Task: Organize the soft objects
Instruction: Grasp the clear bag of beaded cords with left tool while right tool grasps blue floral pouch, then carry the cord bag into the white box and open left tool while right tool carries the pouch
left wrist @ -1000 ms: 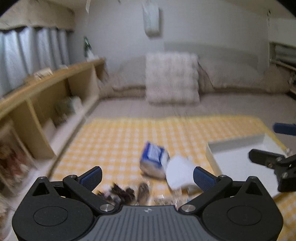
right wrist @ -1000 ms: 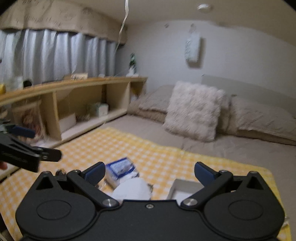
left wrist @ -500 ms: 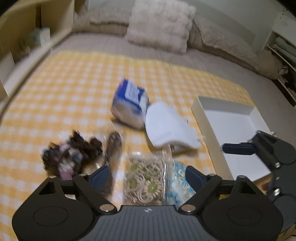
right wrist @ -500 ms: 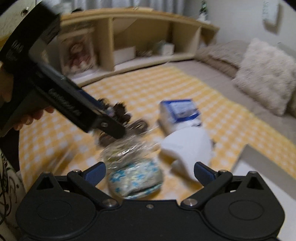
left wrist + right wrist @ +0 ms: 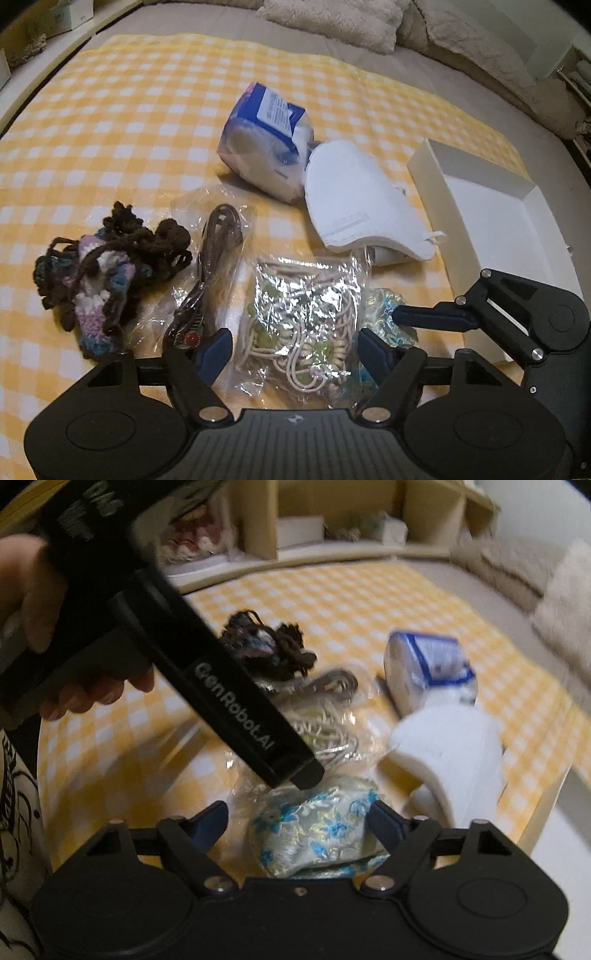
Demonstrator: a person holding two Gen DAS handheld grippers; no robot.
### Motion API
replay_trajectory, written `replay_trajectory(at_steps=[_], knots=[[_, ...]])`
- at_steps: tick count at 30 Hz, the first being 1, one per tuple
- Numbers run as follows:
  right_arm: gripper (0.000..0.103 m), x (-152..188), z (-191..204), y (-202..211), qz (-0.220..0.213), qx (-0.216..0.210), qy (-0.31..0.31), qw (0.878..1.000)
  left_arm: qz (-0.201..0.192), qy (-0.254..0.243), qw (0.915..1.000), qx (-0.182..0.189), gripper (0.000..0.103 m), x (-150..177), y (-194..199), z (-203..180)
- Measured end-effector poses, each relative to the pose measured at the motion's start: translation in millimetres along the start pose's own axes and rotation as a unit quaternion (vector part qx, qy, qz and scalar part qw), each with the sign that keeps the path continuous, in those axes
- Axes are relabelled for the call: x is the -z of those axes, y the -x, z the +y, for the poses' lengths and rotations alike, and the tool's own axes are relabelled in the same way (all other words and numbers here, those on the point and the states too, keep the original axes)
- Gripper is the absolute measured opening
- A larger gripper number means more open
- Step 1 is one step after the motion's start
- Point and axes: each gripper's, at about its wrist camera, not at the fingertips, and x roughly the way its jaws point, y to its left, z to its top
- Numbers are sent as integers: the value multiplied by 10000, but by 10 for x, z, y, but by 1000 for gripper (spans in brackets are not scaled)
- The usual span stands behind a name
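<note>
My left gripper [image 5: 295, 347] points down at a clear bag of cream cords with green beads [image 5: 299, 317]. The bag lies between its closing jaws, and the pads do not visibly press it. My right gripper [image 5: 299, 821] hovers over a blue floral fabric pouch [image 5: 317, 834], which sits between its closing jaws, untouched as far as I can see. In the left wrist view the pouch [image 5: 384, 306] lies just right of the bead bag. A knitted brown and purple piece [image 5: 103, 269], a bagged brown cord [image 5: 218, 236], a blue-white pack [image 5: 266, 140] and stacked white masks [image 5: 358, 206] lie around.
Everything rests on a yellow checked cloth [image 5: 110, 110] over a bed. An open white box [image 5: 498, 214] stands at the right. Fluffy pillows [image 5: 332, 18] line the far edge. A wooden shelf [image 5: 332, 517] runs behind. A hand [image 5: 33, 590] holds the left tool across the right wrist view.
Both grippers dropped and tipped downward from facing the room to facing the objects on the cloth. Both pairs of jaws narrowed, the left around the bead bag, the right around the pouch.
</note>
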Motion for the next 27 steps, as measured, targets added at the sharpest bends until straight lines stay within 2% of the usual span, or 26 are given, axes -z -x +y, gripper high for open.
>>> replay_trajectory(at_steps=[2,5,8,13,20,27], knots=[[77,5,-31,-32,67,-2,-97,9999,43,8,10000,4,69,-17,-47,12],[65,32,-39,-52,123,-4,-55,9999,34,42,10000,26,63,-43,-60,29],[50,44,-38,-32,156,-23,-109,9998,-24,99,9999,76,57,-55,-16,27],[22,55,-47,24,171,83,-143,9997,-71,3,10000,-33,55,-19,39,5],[13,54,-101,199,-3,187,-281,9994,-408,98,9991,-92,54,43,282,36],[9,-59,-162,585,-653,512,-486,9954,-1023,264,9944,-32,54,83,721,-19]])
